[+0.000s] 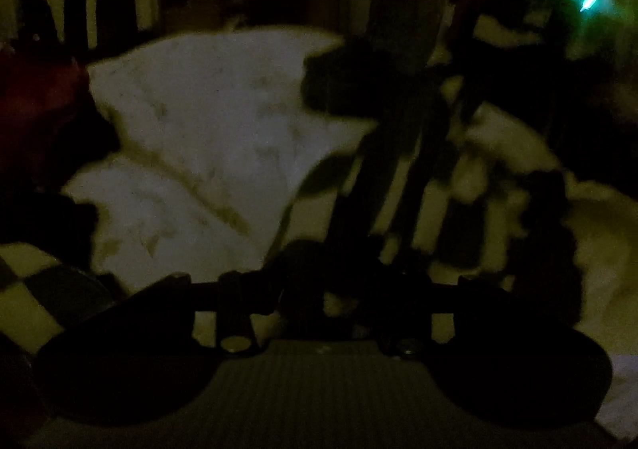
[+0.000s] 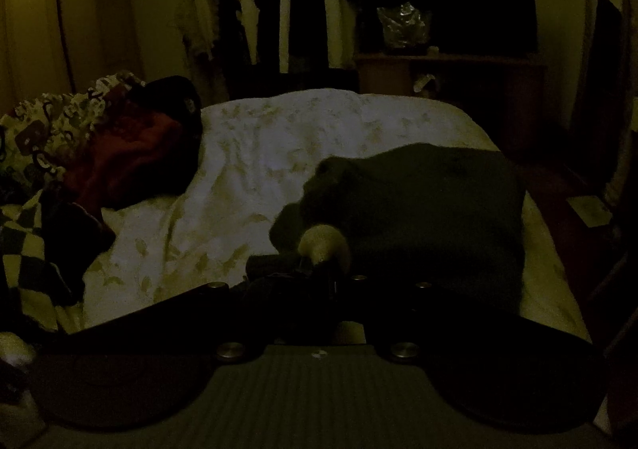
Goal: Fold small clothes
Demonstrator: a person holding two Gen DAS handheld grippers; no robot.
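Observation:
The room is very dark. In the right wrist view a dark garment (image 2: 418, 209) lies folded over on the white leaf-print bedsheet (image 2: 279, 154). My right gripper (image 2: 315, 269) is at its near left edge, beside a pale cuff or tag (image 2: 323, 245); its fingers are lost in the dark. In the left wrist view my left gripper (image 1: 359, 249) points at a dark and light patterned cloth (image 1: 458, 178) that looks raised over the sheet (image 1: 207, 122). The image is blurred and its jaws cannot be made out.
A pile of clothes lies at the left of the bed: a red garment (image 2: 123, 154), a patterned cloth (image 2: 52, 118) and a checked cloth (image 2: 20, 249). Hanging clothes (image 2: 271, 10) and a wooden cabinet (image 2: 458, 90) stand behind the bed. The floor (image 2: 566, 186) lies to the right.

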